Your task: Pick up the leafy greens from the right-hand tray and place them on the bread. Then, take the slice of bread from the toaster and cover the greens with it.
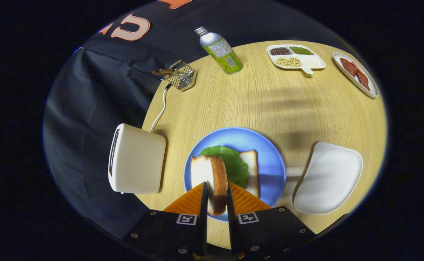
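My gripper (217, 194) is shut on a slice of bread (210, 177), held on edge between both fingers above the blue plate (266, 145). On that plate lies another bread slice (251, 170) with the leafy greens (230, 161) spread over it, just ahead of and below the held slice. The white toaster (137, 163) stands to the left of the plate, its slot facing away to the left. The white tray (329, 177) right of the plate has nothing on it.
Far across the round wooden table (255, 98) stand a green-labelled bottle (221, 50), a wire basket (181, 75), a divided dish of beans (296, 57) and a dish of red meat slices (356, 74). The toaster's cord (161, 108) runs toward the basket.
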### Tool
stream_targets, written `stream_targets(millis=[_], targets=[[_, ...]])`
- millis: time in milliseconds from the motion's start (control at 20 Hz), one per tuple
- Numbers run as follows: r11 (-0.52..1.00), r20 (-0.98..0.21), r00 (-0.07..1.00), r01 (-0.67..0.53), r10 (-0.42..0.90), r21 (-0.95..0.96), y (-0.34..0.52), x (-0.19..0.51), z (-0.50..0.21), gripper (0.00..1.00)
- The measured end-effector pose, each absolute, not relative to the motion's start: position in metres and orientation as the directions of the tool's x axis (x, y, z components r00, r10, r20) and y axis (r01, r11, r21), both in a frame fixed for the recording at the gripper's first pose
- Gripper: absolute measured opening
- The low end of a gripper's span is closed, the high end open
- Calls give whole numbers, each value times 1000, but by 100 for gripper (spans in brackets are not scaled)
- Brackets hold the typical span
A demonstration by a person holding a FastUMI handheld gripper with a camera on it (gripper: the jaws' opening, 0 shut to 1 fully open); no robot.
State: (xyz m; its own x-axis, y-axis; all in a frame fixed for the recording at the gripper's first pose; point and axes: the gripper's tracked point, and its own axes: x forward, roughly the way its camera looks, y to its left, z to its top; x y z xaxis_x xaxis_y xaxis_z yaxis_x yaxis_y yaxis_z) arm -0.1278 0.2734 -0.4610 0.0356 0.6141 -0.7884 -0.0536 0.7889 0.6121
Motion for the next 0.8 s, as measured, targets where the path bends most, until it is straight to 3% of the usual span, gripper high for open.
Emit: stream_targets(millis=[300,800], targets=[[835,-823,142,-109,550,539,243,-100,-452,54],[865,-677,542,-260,498,428,194,-17,-315,71]])
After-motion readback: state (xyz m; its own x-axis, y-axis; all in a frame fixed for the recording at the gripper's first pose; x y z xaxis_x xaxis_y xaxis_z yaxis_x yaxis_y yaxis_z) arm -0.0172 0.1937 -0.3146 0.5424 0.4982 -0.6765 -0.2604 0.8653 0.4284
